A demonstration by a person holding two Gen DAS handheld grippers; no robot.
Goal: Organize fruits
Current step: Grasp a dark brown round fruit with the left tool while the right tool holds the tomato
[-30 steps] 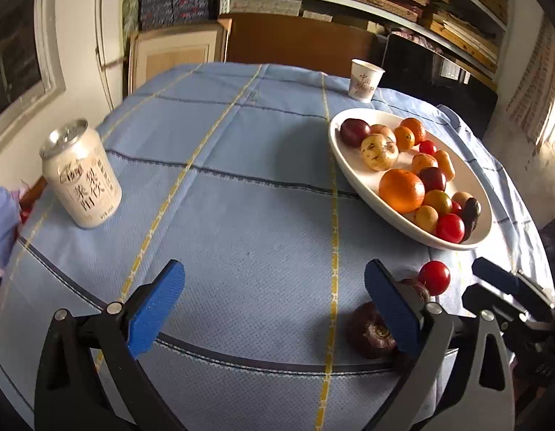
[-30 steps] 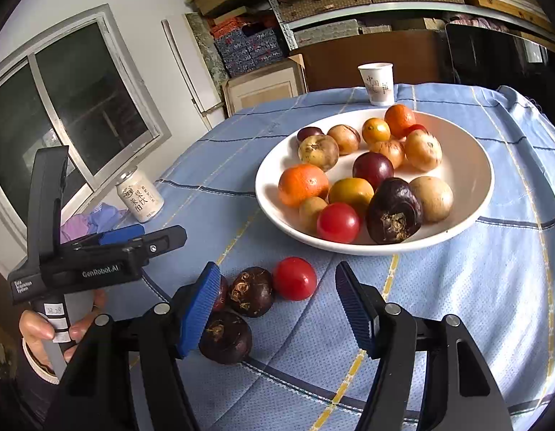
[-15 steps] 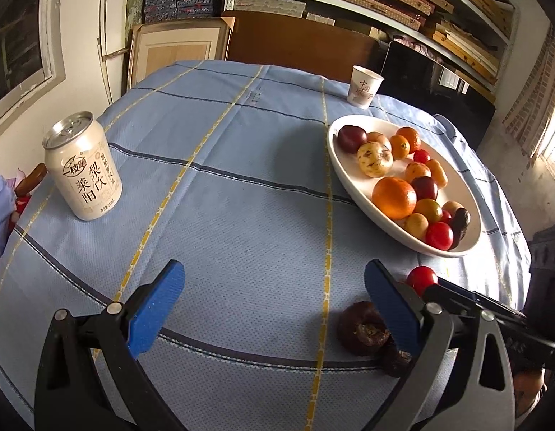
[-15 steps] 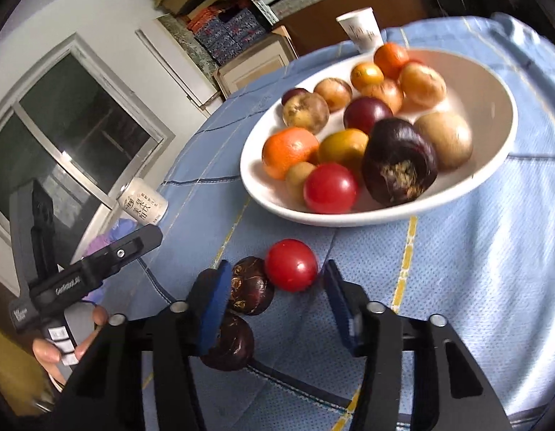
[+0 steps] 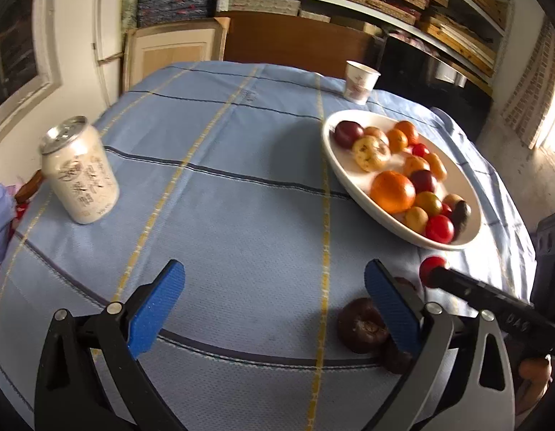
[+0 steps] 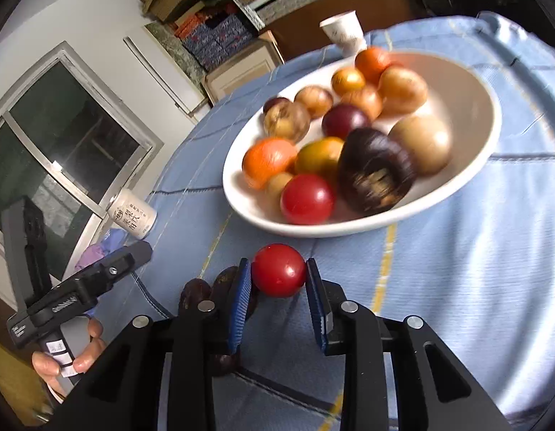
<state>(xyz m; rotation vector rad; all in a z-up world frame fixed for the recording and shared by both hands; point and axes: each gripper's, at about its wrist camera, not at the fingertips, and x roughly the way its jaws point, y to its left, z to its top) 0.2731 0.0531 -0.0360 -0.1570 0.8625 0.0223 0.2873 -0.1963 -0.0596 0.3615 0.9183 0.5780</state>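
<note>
A white oval plate (image 6: 471, 179) holds several fruits: oranges, red tomatoes, dark purple and tan ones; it also shows in the left wrist view (image 5: 352, 183). A loose red tomato (image 6: 279, 270) lies on the blue cloth in front of the plate, and my right gripper (image 6: 278, 287) is shut on it, both blue pads touching its sides. Dark brown fruits (image 6: 196, 292) lie just left of it, seen too in the left wrist view (image 5: 361, 320). My left gripper (image 5: 273, 301) is open and empty above bare cloth.
A drink can (image 5: 79, 172) stands at the table's left. A paper cup (image 5: 360, 80) stands behind the plate. The round table has a blue cloth with yellow stripes (image 5: 241, 215). Shelves and boxes stand behind it.
My right gripper has moved forward and closed its fingers around the loose red tomato. The left gripper has shifted only slightly and stays open.
</note>
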